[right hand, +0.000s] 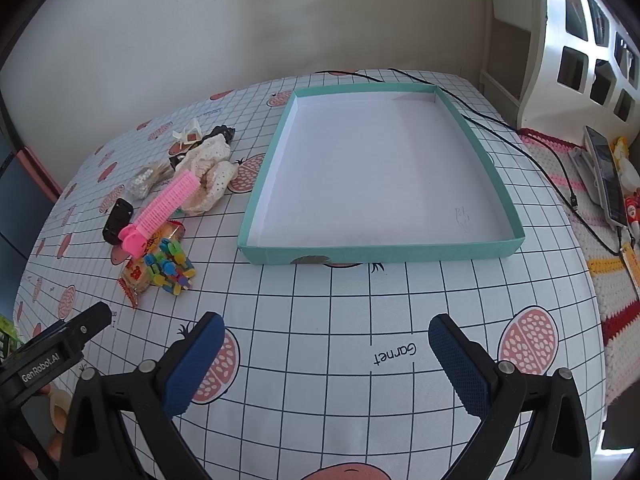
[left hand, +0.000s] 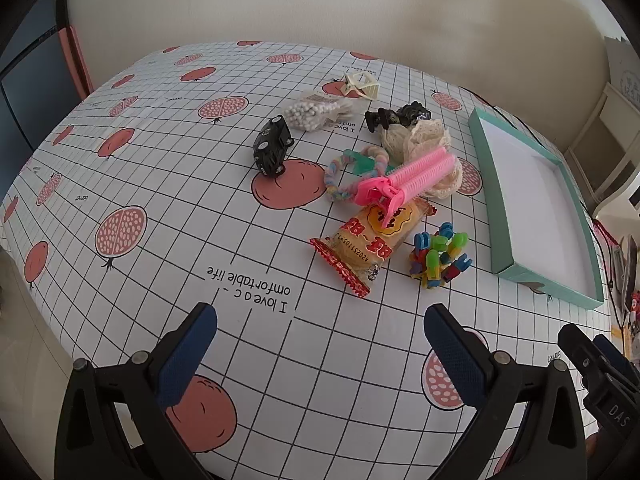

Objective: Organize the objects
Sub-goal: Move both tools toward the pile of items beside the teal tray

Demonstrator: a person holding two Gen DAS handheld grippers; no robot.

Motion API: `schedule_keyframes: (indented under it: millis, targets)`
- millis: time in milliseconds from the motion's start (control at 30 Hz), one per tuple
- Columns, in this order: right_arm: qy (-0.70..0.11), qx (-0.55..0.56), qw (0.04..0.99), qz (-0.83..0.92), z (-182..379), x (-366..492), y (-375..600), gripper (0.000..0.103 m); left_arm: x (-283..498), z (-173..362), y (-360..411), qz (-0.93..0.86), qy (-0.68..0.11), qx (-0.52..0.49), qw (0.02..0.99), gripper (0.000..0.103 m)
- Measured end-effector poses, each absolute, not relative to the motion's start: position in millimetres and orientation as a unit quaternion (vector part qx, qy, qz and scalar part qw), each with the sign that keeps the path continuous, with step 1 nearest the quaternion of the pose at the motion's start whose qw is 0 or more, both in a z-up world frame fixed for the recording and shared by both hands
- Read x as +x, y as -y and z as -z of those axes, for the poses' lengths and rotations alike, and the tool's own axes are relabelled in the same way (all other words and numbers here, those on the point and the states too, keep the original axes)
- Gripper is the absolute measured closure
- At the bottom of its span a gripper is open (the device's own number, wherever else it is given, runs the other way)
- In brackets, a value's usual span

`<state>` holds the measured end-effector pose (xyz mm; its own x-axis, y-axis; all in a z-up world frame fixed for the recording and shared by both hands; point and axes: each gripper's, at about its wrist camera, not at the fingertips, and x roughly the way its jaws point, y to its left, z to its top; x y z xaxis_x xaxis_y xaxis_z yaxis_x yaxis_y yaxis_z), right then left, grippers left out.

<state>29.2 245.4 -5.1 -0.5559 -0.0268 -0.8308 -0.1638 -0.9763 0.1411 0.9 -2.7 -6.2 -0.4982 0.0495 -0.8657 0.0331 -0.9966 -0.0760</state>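
A pile of small items lies on the gridded tablecloth: a pink roller clip (left hand: 408,184) (right hand: 162,210) across a snack packet (left hand: 368,240), colourful plastic pieces (left hand: 440,256) (right hand: 170,266), a black toy car (left hand: 274,146) (right hand: 117,220), a bag of white beads (left hand: 316,110), cream lace (left hand: 416,140) (right hand: 208,176), a black claw clip (left hand: 396,116) and a cream clip (left hand: 362,84). To their right stands a teal tray (left hand: 496,200) (right hand: 500,184) with a bare white floor. My left gripper (left hand: 320,320) hangs open, short of the pile. My right gripper (right hand: 326,328) hangs open before the tray.
A black cable (right hand: 520,144) runs past the tray's far right side to a phone (right hand: 606,176) on a crocheted mat. A white shelf unit (right hand: 568,40) stands at the right. A wall closes off the table's far side.
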Motion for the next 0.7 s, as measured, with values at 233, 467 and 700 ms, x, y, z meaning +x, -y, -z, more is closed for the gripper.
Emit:
schedule_keyframes:
  millis: [233,467,700]
  targets:
    - [-0.100,-0.469,0.038,-0.877,2.9,28.2,-246.1,0.000,0.5,3.4,1.3,-0.866,0.040,-0.499,0.011,0.000]
    - [-0.097,-0.467,0.031,-0.878,-14.0,20.5,-246.6,0.000,-10.1,-17.0,2.2,-0.879,0.050,-0.474,0.015,0.000]
    - [-0.068,-0.460,-0.001,-0.885,-44.2,1.2,-226.6,0.000,-32.0,-55.8,8.1,-0.899,0.068,-0.432,0.030,0.000]
